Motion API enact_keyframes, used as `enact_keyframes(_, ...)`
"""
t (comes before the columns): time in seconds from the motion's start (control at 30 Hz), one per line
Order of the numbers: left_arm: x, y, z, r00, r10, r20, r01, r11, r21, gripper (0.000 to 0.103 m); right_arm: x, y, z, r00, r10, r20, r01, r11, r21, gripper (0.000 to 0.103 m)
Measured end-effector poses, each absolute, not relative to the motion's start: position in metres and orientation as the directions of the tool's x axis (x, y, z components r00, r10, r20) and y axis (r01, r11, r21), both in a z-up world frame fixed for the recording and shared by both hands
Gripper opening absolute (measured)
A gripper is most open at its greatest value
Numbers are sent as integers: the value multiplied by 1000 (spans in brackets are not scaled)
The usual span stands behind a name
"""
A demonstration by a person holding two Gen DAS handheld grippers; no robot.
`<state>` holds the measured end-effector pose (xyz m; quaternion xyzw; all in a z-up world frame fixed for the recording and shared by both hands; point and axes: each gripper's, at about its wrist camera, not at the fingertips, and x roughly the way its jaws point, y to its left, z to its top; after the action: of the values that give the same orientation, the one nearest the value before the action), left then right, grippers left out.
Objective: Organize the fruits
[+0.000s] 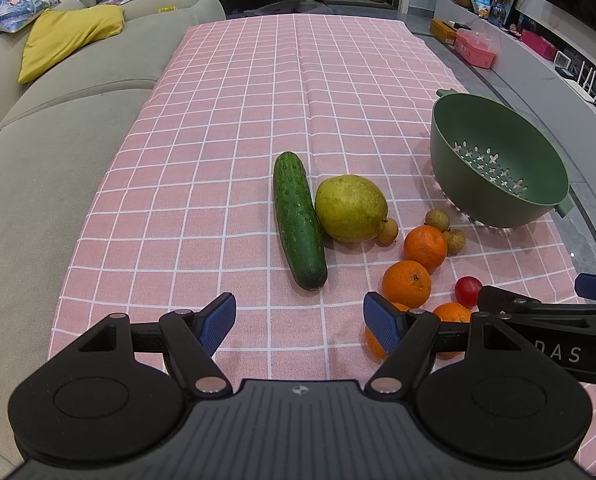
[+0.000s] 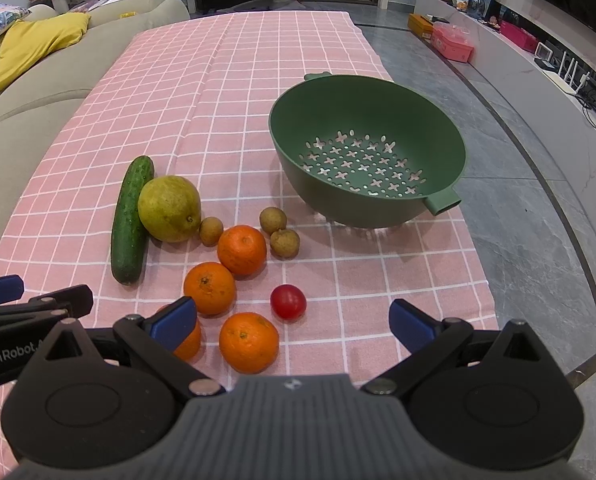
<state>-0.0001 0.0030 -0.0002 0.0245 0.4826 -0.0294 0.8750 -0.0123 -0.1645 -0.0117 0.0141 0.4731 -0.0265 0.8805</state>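
On the pink checked tablecloth [image 1: 226, 128] lie a green cucumber [image 1: 298, 220], a yellow-green pear [image 1: 350, 208], several oranges [image 2: 242, 250], small brown longans [image 2: 273, 220] and a red cherry tomato [image 2: 288, 302]. The cucumber [image 2: 132, 220] touches the pear [image 2: 169, 208]. An empty green colander [image 2: 368, 148] stands to the right of the fruit; it also shows in the left wrist view [image 1: 498, 160]. My left gripper [image 1: 300, 322] is open and empty, just short of the cucumber's near end. My right gripper [image 2: 294, 324] is open and empty, above the nearest orange [image 2: 249, 342] and the tomato.
A grey sofa [image 1: 58, 120] with a yellow cushion [image 1: 70, 36] runs along the table's left side. The table's right edge drops to a grey stone floor [image 2: 518, 200]. A low TV shelf with boxes [image 1: 476, 46] stands at the far right.
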Motion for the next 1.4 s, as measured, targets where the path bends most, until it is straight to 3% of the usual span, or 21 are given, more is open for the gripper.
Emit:
enact_keyframes(0.53, 15, 17, -4, 527, -30, -849, 34, 999, -15, 86, -5, -197, -14, 558, 17, -829, 62, 996, 62, 98)
enact_keyframes(0.73, 29, 30, -16, 506, -25, -862, 3, 1000, -28, 87, -11, -191, -24, 566, 61, -822, -44, 998, 44, 98)
enact_keyframes(0.97, 40, 31, -24, 498, -19, -867, 2, 1000, -20, 87, -9, -177, -49, 514, 92, -853, -135, 991, 26, 77)
enact_keyframes(1.13, 45, 32, -27, 489, -31, -872, 1, 999, -35, 87, -5, -169, -62, 481, 128, -867, -152, 986, 61, 77)
enact_keyframes(1.27, 47, 32, -30, 483, -32, -875, -1, 999, -37, 86, 0, -165, -72, 454, 143, -879, -147, 986, 84, 67)
enact_keyframes(1.4, 50, 33, -33, 476, -36, -879, 0, 999, -41, 87, 7, -162, -82, 440, 145, -886, -139, 986, 93, 67)
